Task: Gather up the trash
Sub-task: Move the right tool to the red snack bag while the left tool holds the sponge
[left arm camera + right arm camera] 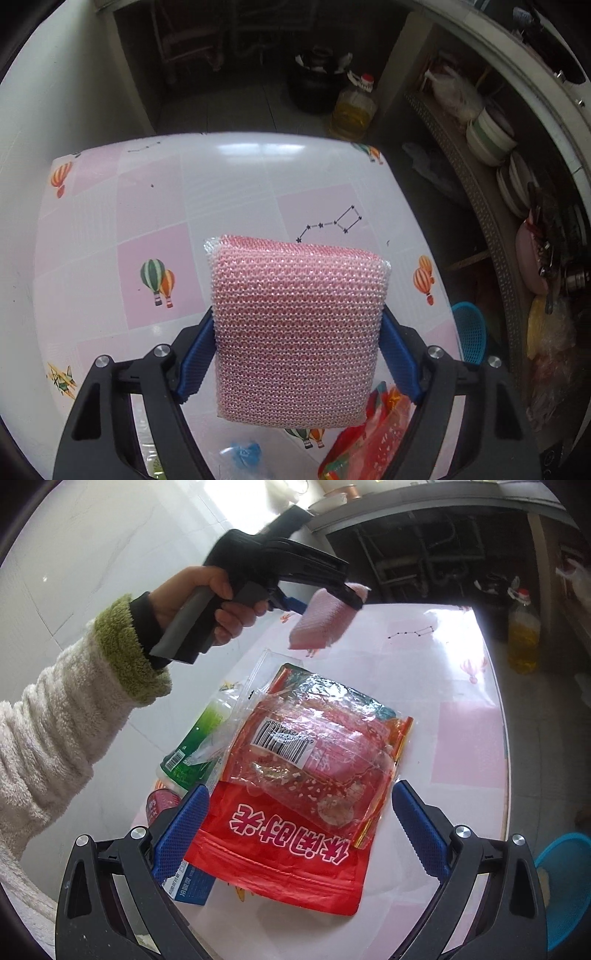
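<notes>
Two grippers over a cluttered worktop, one carrying a pink sponge.

Several wrappers crowd the near side of the worktop (461,738): a red snack bag (280,853) under a clear crumpled packet (317,753), a green-and-white packet (195,746) at 9 o'clock of them, a small blue box (194,884) by the right gripper's inner finger, and a blue scrap (243,452) in the left wrist view. The left gripper (299,332) is clamped on the pink mesh sponge (299,328), held above the worktop, its blue pads (197,362) pressing both sides. The right gripper (299,834) stands wide and empty over the red snack bag, touching nothing. Toward 12 o'clock the worktop is bare up to its far edge; an oil bottle (522,635) stands on the floor beyond, and a blue basket (565,886) sits off the edge at 4 o'clock.
</notes>
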A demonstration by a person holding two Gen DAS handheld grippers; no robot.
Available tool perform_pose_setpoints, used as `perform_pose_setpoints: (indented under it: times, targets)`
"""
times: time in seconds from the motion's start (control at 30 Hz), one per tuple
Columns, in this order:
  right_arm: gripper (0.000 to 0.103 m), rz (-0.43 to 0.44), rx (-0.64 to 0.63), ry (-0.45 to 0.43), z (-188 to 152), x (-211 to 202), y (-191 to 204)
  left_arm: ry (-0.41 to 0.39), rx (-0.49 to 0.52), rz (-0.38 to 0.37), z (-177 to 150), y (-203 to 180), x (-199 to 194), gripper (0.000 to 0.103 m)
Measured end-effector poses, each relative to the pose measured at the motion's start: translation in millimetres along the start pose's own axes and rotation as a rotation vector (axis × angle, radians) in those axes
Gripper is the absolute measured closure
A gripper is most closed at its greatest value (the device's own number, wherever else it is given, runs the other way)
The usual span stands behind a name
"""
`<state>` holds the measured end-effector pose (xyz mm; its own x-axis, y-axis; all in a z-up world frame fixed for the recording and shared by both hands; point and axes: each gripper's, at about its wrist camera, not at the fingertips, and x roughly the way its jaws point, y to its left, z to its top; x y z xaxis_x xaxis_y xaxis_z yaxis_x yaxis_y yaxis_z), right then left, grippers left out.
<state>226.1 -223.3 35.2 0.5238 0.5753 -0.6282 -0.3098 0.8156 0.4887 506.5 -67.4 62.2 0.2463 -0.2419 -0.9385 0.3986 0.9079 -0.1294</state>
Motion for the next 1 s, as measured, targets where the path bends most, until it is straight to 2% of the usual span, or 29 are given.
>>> perform_pose_setpoints:
  times: [0.03, 0.07, 0.23, 0.37, 0.53, 0.77, 0.87, 1.0]
  targets:
    - [0.008, -0.005, 0.001, -0.002, -1, -1, -1, -0.035, -0.019, -0.013, -6, 4, -16, 0.025]
    - [0.008, -0.010, -0.001, -0.003, -2, -3, -1, -0.060, -0.033, -0.027, -11, -9, -21, 0.025]
    - [0.008, -0.020, 0.000, -0.011, -8, -14, 5, -0.189, -0.078, -0.068, -58, 3, -86, 0.025]
    - [0.008, 0.004, -0.013, -0.019, -13, -22, 20, -0.266, -0.135, -0.086, -110, 19, -123, 0.025]
    - [0.008, 0.033, -0.123, -0.017, -21, -27, 60, -0.352, -0.216, -0.070, -183, 47, -160, 0.025]
    - [0.010, 0.053, -0.202, 0.008, -37, -20, 104, -0.382, -0.318, -0.042, -268, 69, -164, 0.025]
    - [0.011, 0.000, -0.188, 0.000, -45, -20, 106, -0.392, -0.342, -0.067, -296, 67, -159, 0.025]
    - [0.014, -0.096, -0.097, -0.019, -42, -21, 85, -0.423, -0.348, -0.093, -322, 53, -151, 0.025]
